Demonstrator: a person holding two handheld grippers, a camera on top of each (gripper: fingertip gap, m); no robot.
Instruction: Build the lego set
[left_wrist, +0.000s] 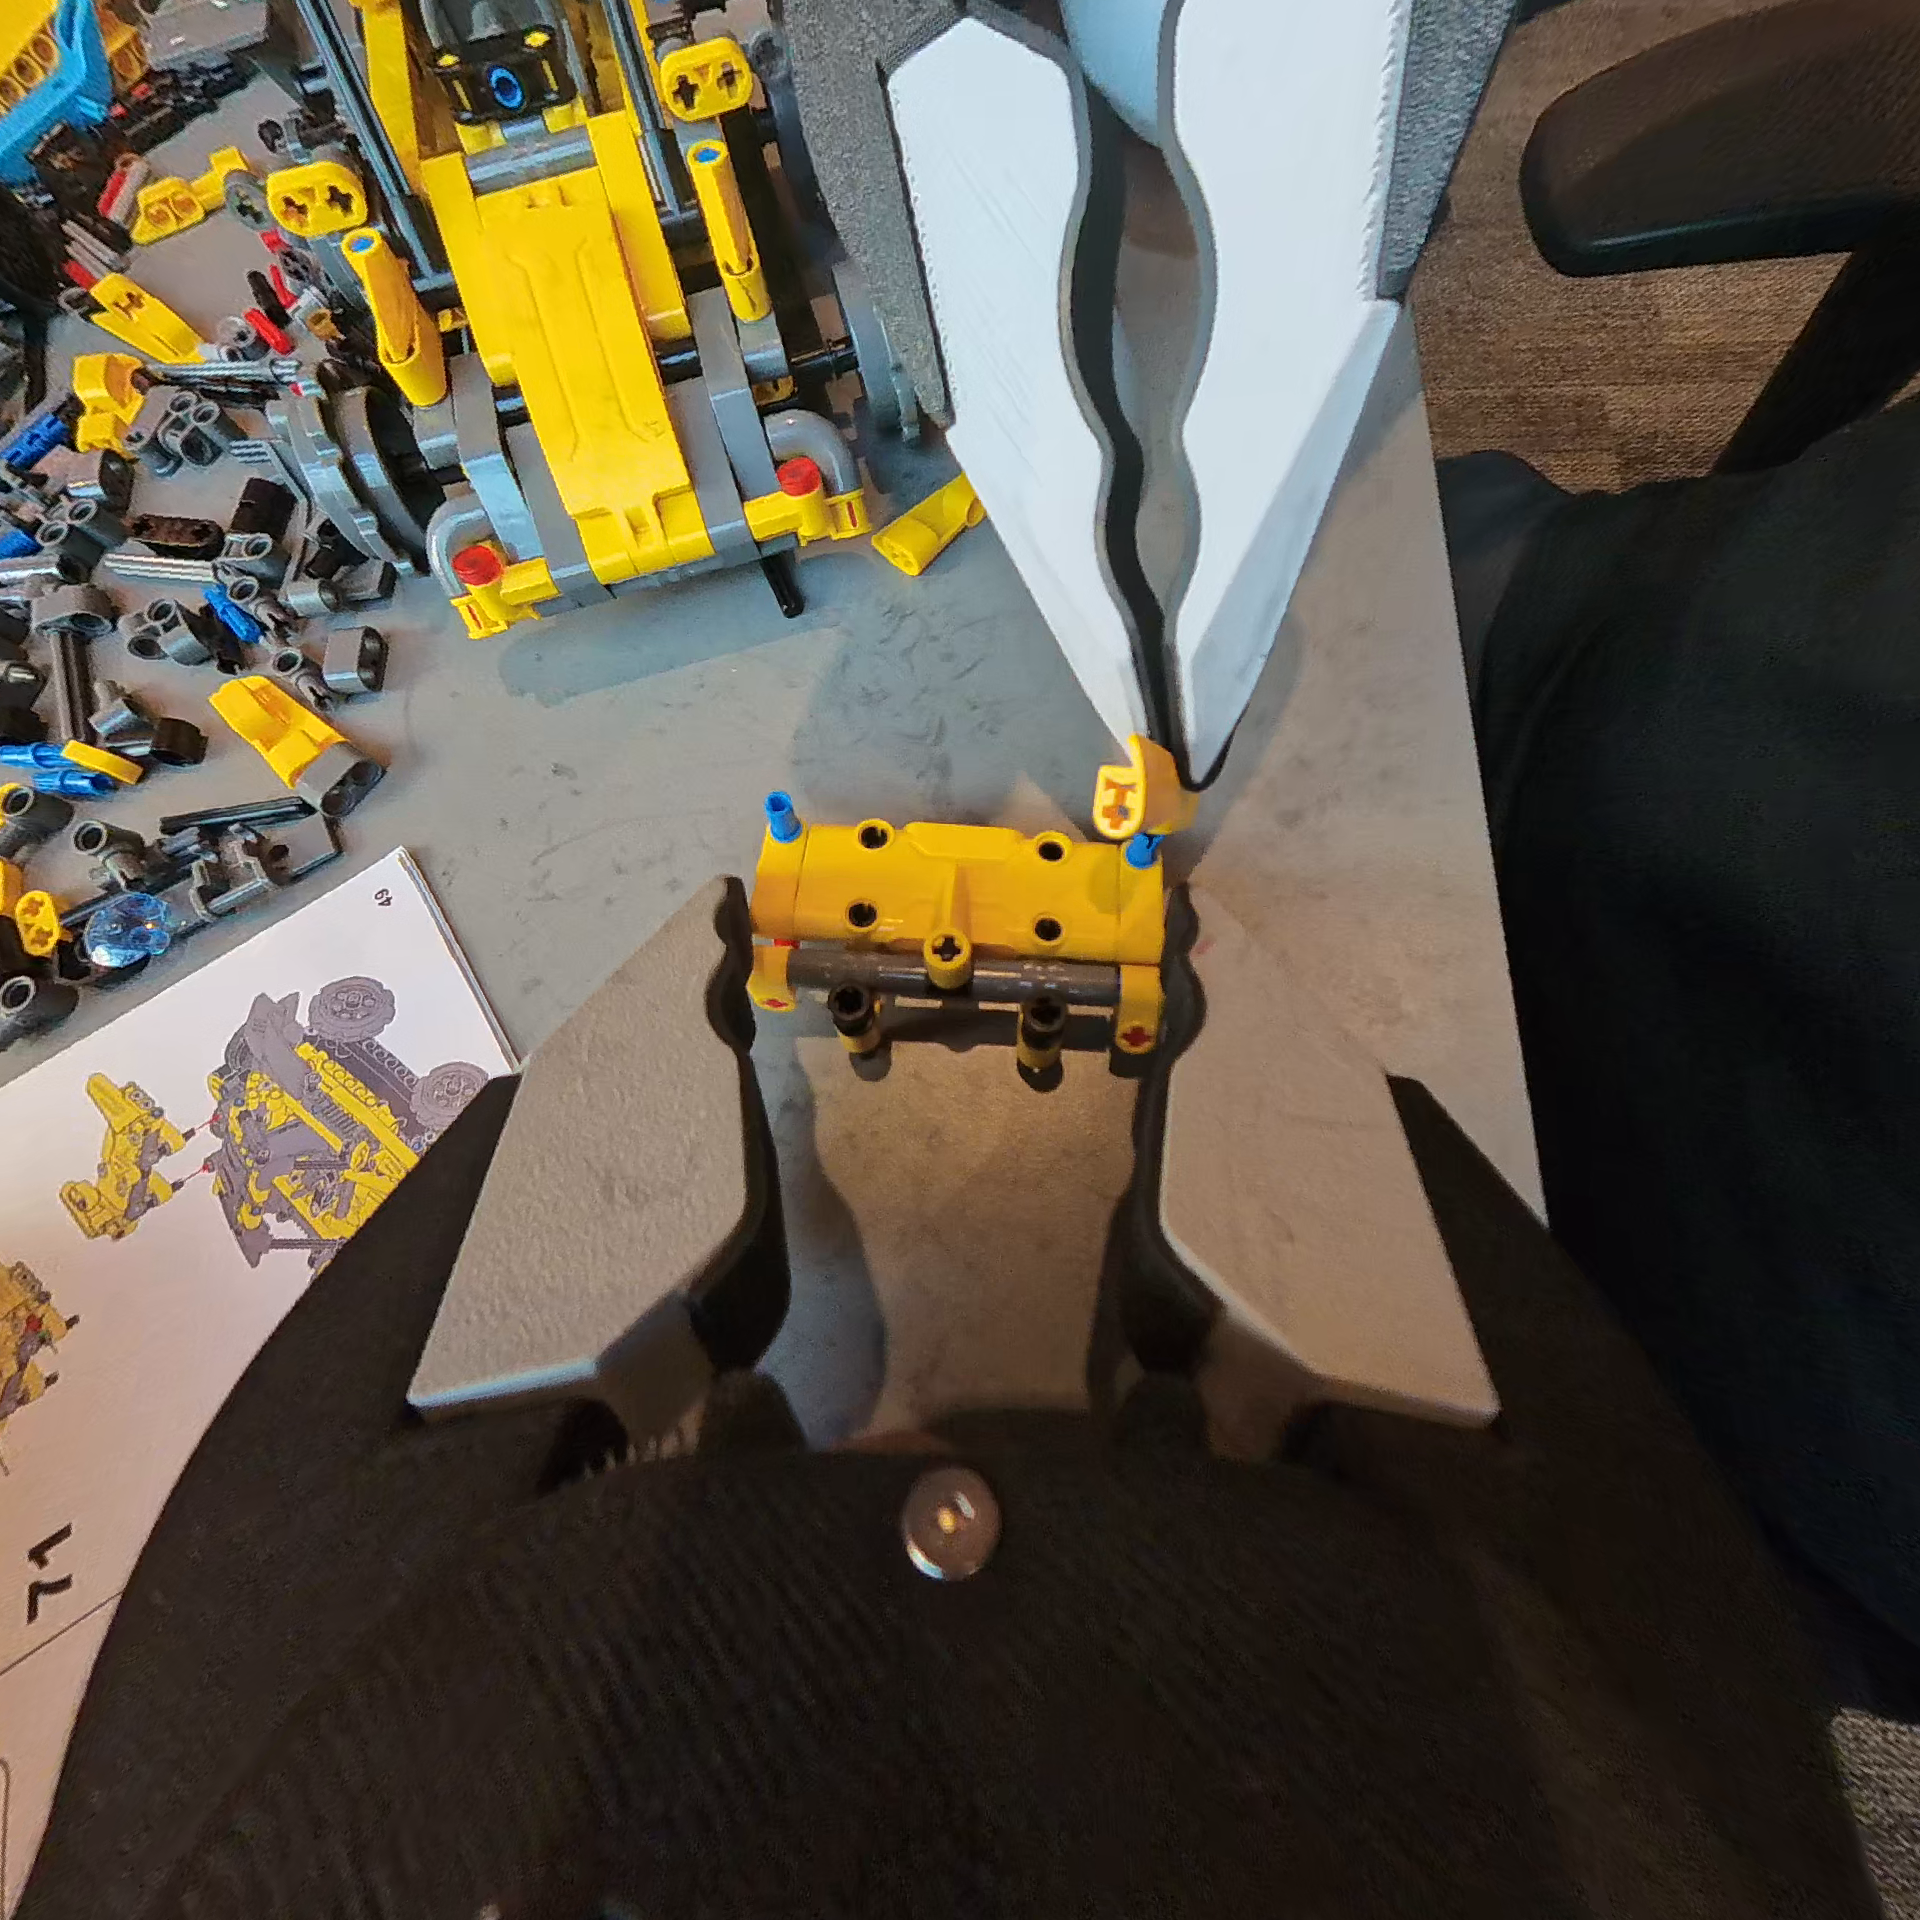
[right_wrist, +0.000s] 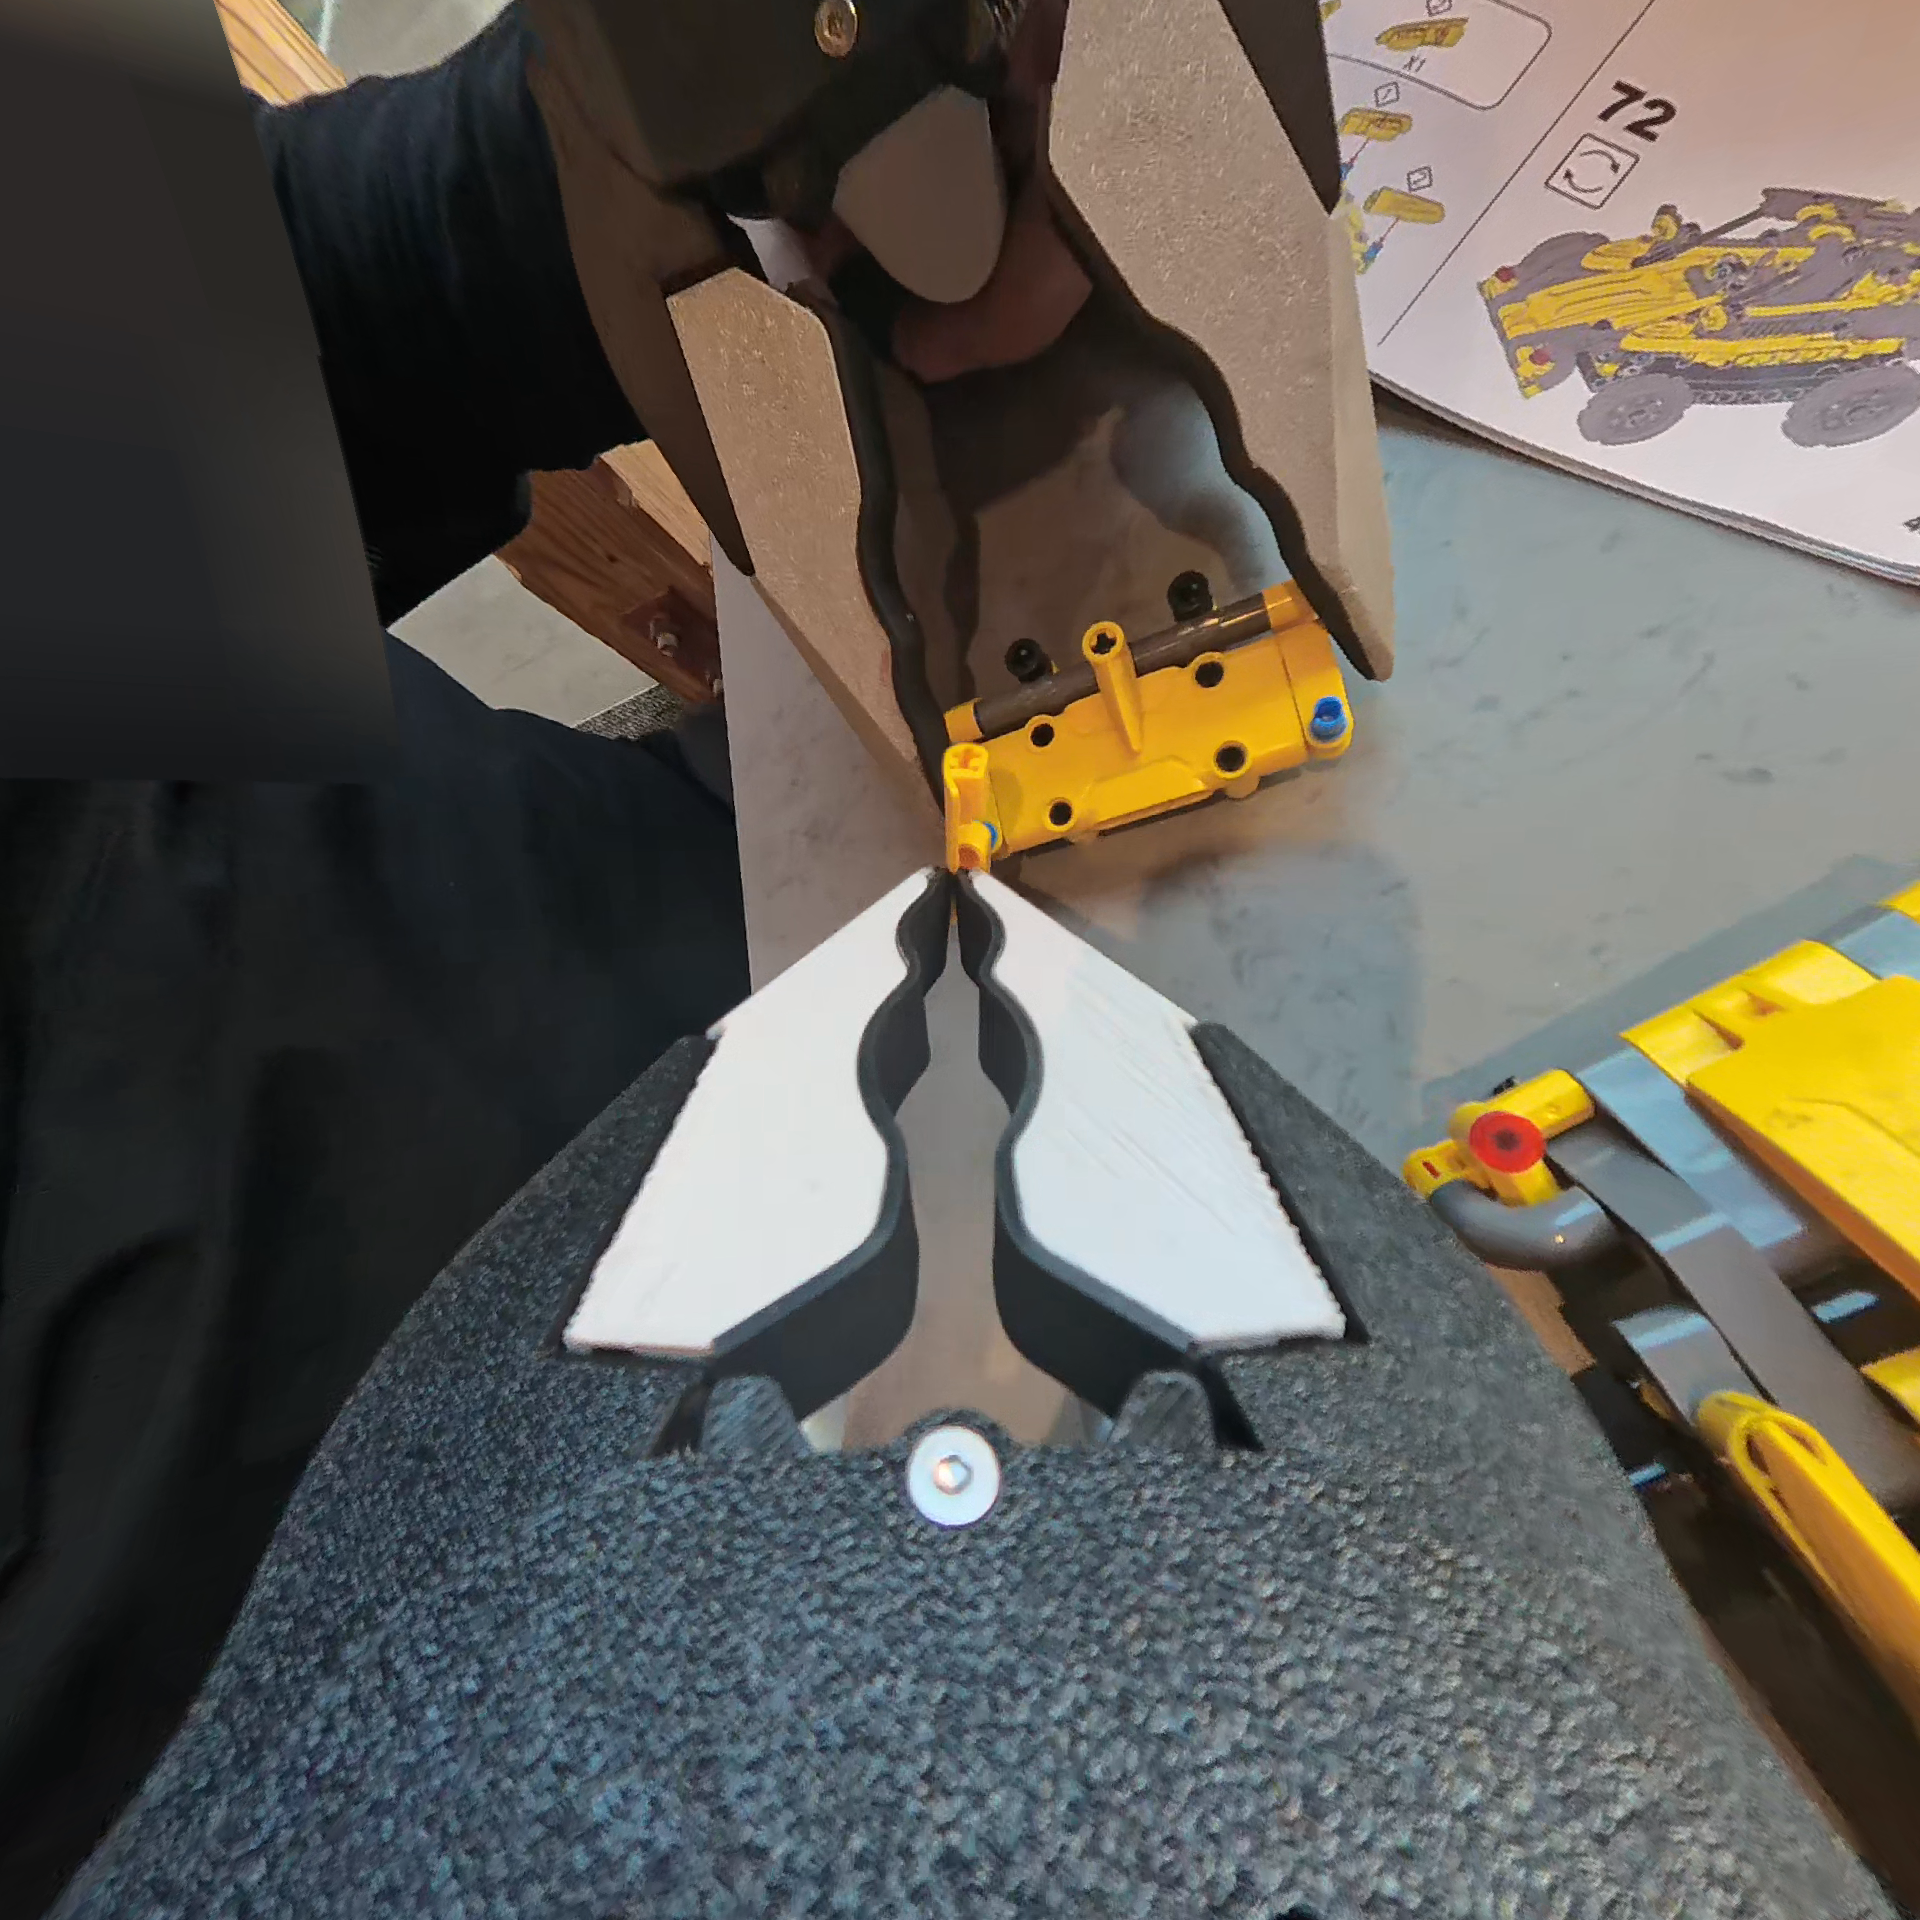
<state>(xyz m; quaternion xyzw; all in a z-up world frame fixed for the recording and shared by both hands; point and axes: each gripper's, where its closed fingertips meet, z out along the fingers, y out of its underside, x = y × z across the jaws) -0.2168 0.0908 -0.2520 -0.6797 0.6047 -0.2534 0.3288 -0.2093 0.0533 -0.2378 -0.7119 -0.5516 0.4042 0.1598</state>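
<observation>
1. The left wrist view looks steeply down along its grey-fingered left gripper (left_wrist: 956, 935) at close range, the grey tabletop (left_wrist: 644, 727) beneath.
2. The right wrist view looks down from the opposite side, along its white-fingered right gripper (right_wrist: 954, 878).
3. Both share the small yellow brick assembly (left_wrist: 956, 894) (right_wrist: 1153, 748), the open instruction booklet (left_wrist: 208, 1122) (right_wrist: 1662, 260) and the large yellow model vehicle (left_wrist: 582, 364) (right_wrist: 1766, 1195).

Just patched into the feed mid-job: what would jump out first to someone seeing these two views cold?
The left gripper clamps a small yellow brick assembly between its grey fingers at the table edge. The white-fingered right gripper pinches a small yellow connector at that assembly's corner, by a blue pin. Beyond sit a large yellow and grey model vehicle, scattered loose parts and an open instruction booklet.
</observation>
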